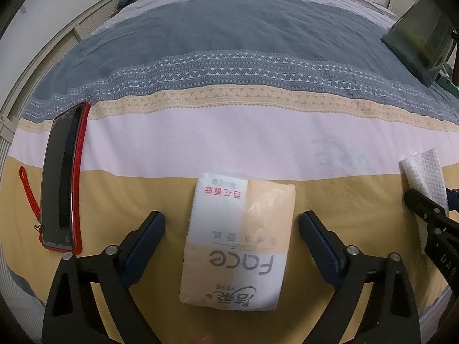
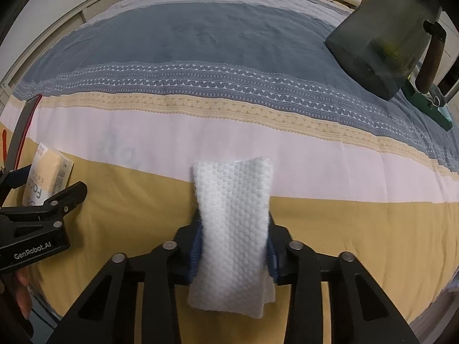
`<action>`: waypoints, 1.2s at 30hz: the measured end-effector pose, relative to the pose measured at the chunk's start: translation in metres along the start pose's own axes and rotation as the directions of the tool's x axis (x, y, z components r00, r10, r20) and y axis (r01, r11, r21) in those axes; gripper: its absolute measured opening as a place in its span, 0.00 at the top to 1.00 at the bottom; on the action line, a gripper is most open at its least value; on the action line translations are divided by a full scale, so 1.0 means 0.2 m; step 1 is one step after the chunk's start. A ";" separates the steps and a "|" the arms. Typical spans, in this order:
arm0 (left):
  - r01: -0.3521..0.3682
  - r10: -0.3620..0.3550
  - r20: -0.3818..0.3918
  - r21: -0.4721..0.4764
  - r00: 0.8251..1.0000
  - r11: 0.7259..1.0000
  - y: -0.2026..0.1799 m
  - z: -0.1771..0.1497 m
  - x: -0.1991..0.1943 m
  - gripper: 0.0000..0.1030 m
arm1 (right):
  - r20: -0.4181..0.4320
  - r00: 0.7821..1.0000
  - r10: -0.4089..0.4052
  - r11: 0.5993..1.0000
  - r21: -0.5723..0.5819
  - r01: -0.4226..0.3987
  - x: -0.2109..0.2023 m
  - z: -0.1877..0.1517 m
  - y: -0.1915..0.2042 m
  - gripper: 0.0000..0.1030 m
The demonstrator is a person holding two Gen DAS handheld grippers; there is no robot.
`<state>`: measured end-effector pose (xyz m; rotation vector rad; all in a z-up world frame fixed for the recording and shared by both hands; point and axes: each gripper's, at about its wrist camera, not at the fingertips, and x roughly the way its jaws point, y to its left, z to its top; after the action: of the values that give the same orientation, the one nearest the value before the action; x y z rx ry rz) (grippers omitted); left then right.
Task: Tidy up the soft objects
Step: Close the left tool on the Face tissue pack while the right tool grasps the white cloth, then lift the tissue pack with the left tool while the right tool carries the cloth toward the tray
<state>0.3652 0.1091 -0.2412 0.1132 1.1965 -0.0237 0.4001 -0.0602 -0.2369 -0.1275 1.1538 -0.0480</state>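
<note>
Right gripper [image 2: 233,246] pinching white cloth pad [image 2: 232,229] over bedspread [image 2: 229,132]; left gripper [image 1: 232,246] spread wide, straddling tissue pack [image 1: 239,246], not touching. Advice: close squarely on pack's sides, avoid phone [image 1: 61,177].

**Left jaws wide, right jaws closed on a grip**

The left gripper [image 1: 232,226] points steeply down, and its jaws stand wide apart without touching anything. The right gripper [image 2: 233,229] also points steeply down; its blue pads [image 2: 196,253] press from both sides on what it holds. At the lower left edge of the right wrist view, some fingers [image 2: 24,292] of the person are visible.
</note>
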 end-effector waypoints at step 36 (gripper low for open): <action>0.012 -0.013 -0.010 -0.035 1.000 0.999 0.09 0.02 -0.06 0.55 | 0.008 0.999 0.040 0.999 0.028 -0.040 -0.04 -0.01 -0.07 0.86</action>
<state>0.3666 0.1261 -0.2274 0.0754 1.2075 -0.0132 0.3956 -0.0743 -0.2287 -0.0795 1.1471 -0.0283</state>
